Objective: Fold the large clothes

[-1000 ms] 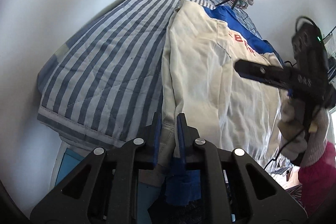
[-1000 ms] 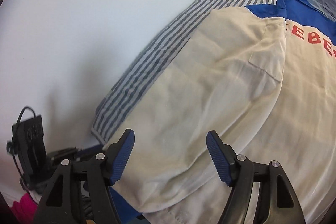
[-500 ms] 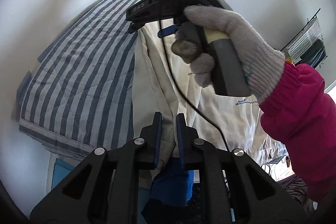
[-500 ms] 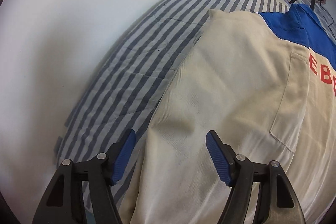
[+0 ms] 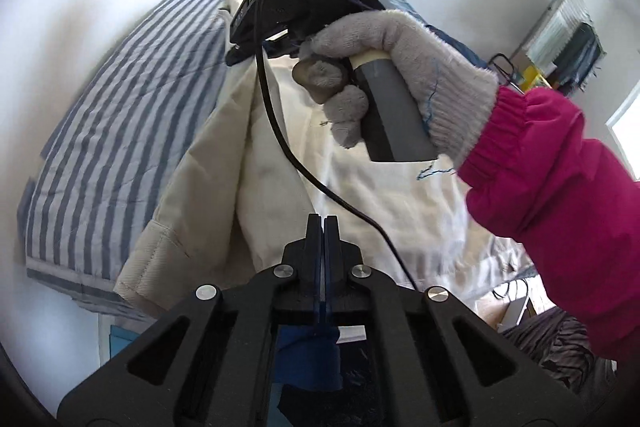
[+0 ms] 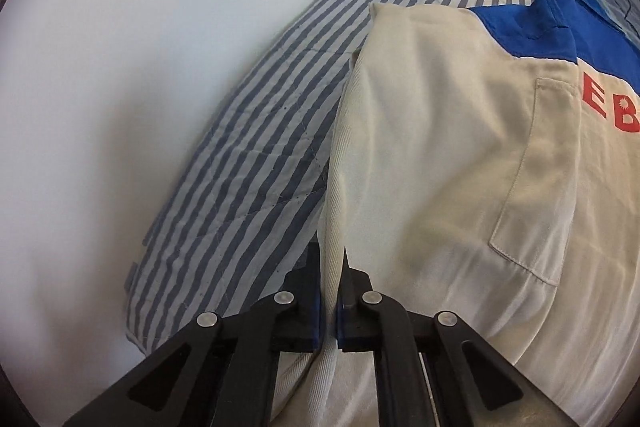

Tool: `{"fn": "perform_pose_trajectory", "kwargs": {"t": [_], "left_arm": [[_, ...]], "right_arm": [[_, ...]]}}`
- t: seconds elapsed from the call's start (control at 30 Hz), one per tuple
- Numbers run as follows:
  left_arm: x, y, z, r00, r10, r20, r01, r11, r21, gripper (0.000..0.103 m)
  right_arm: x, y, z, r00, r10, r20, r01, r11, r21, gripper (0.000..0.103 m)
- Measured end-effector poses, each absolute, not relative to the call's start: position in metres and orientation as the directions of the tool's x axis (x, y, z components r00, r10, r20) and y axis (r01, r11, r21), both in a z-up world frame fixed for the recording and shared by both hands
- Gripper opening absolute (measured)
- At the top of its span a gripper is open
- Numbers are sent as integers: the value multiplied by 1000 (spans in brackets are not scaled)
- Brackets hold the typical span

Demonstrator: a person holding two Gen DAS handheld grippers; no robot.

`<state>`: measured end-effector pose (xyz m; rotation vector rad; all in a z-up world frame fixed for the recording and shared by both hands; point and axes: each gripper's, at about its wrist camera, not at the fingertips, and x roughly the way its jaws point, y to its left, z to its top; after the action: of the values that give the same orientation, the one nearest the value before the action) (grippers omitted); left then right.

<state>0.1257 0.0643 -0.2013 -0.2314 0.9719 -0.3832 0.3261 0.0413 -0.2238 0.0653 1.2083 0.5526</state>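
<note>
Cream-and-blue jacket (image 6: 440, 147) on a blue-and-white striped quilt (image 6: 272, 131).

Jacket (image 6: 440, 155) matt woven cloth; bedspread (image 6: 256, 163) quilted, probably cotton.

The only readable lettering is on the cream and blue jacket (image 6: 440, 147), at the right edge of the right wrist view: large red capitals "E" and "B" run down the cream cloth just below the blue yoke, beside the chest pocket. A small white star-like mark sits inside the "B". The word is cut off by the frame edge. Nothing legible shows in the left wrist view.
</note>
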Motion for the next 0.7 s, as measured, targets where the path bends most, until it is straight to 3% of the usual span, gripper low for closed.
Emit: {"fn": "perform_pose_trajectory", "kwargs": {"t": [0.1, 0.27, 0.5, 0.7], "left_arm": [[118, 61, -177, 510, -515, -689, 274, 856, -437, 0], [112, 78, -141, 644, -455, -615, 260, 886, -383, 0], [146, 90, -188, 555, -416, -720, 111, 895, -431, 0], [149, 43, -228, 438, -421, -794, 204, 907, -369, 0]], "right_arm": [[318, 10, -214, 276, 487, -829, -355, 853, 383, 2], [306, -48, -213, 329, 558, -761, -320, 825, 467, 2], [283, -144, -233, 409, 616, -673, -176, 777, 604, 2], [277, -194, -280, 391, 550, -738, -6, 803, 596, 2]]}}
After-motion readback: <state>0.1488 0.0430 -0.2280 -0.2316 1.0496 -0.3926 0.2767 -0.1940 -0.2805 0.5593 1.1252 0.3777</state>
